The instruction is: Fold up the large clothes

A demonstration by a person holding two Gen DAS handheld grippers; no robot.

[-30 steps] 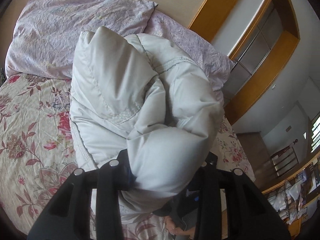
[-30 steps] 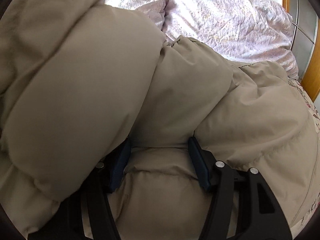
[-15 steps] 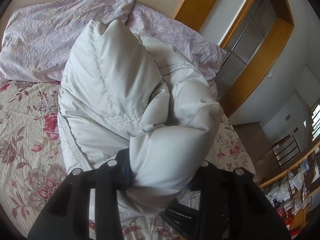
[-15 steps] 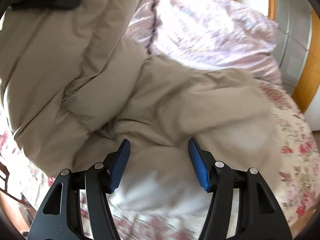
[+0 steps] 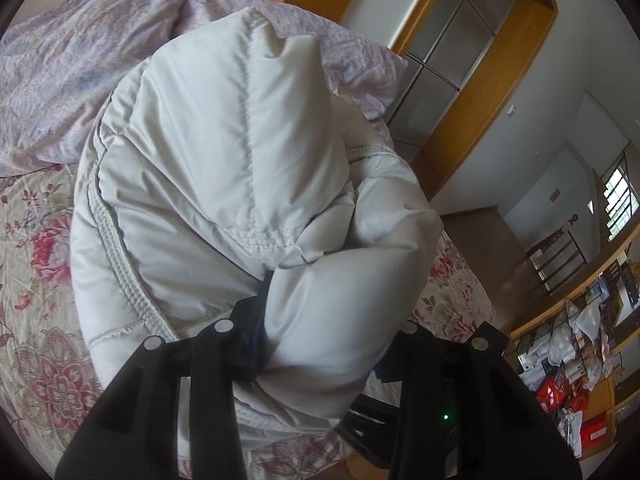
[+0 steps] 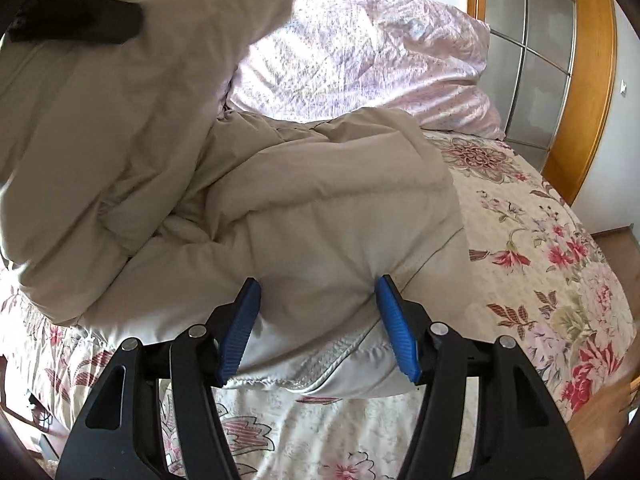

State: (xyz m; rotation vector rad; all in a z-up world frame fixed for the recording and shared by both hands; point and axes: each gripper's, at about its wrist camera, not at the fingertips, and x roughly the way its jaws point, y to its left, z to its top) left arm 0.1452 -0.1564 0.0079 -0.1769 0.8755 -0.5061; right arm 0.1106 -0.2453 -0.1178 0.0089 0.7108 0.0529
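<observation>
Puffy jacket (image 5: 224,168) in left claw (image 5: 320,344) (bunched)

Left gripper (image 5: 324,340) clamped, right gripper (image 6: 318,320) parted.

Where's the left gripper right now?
Upper left of the right wrist view: the left gripper is clamped on a raised fold of the puffy jacket, above the floral bedspread.

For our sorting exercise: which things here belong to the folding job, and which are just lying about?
Job:
pale grey puffy quilted jacket
left tongs, gripping it
right tongs, around its edge

Lying about:
lilac crinkled pillows
floral bedspread
cluttered wooden shelves
</observation>
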